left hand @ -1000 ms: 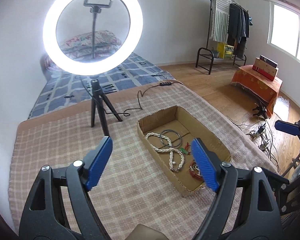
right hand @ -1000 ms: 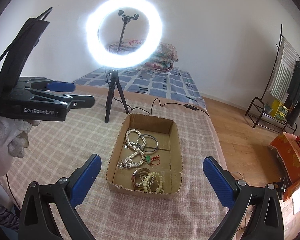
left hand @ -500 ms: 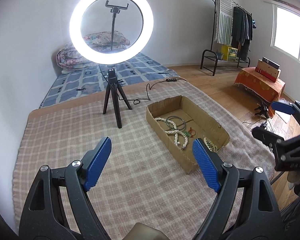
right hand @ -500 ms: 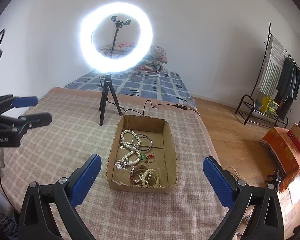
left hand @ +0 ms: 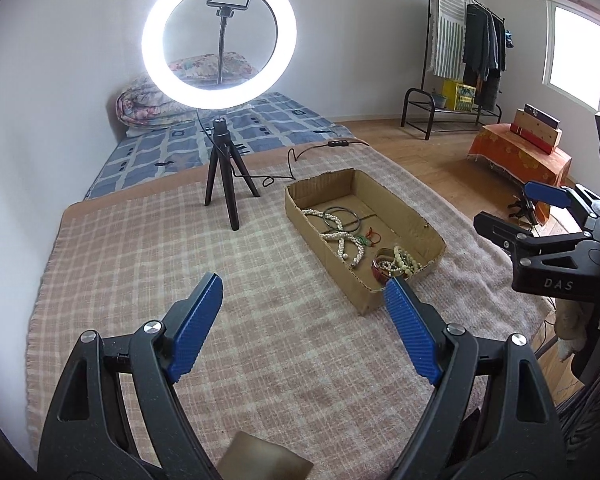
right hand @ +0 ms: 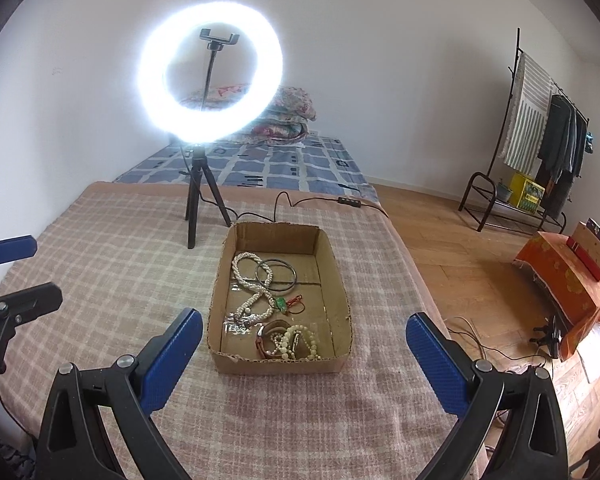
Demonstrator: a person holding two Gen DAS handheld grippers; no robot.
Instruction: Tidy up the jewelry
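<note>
A shallow cardboard box (right hand: 334,264) (left hand: 404,216) sits on a pink checked blanket. In it lie a pearl necklace (right hand: 252,300) (left hand: 342,238), dark bangles (right hand: 278,276), a green pendant on red cord (right hand: 282,303), a brown watch (right hand: 266,338) and a cream bead bracelet (right hand: 296,340) (left hand: 404,260). My left gripper (left hand: 304,308) is open and empty, above the blanket left of the box. My right gripper (right hand: 304,340) is open and empty, held in front of the box's near end; it also shows at the right of the left wrist view (left hand: 516,216).
A lit ring light on a black tripod (right hand: 198,196) (left hand: 222,184) stands on the blanket behind the box, its cable (right hand: 296,202) trailing right. A blue quilted mattress (right hand: 260,164) lies beyond. A clothes rack (right hand: 540,140) and an orange-covered stand (right hand: 568,284) are to the right.
Both grippers have pulled back from the box and apart; the box looks smaller and farther in both views. Both stay open and empty.
</note>
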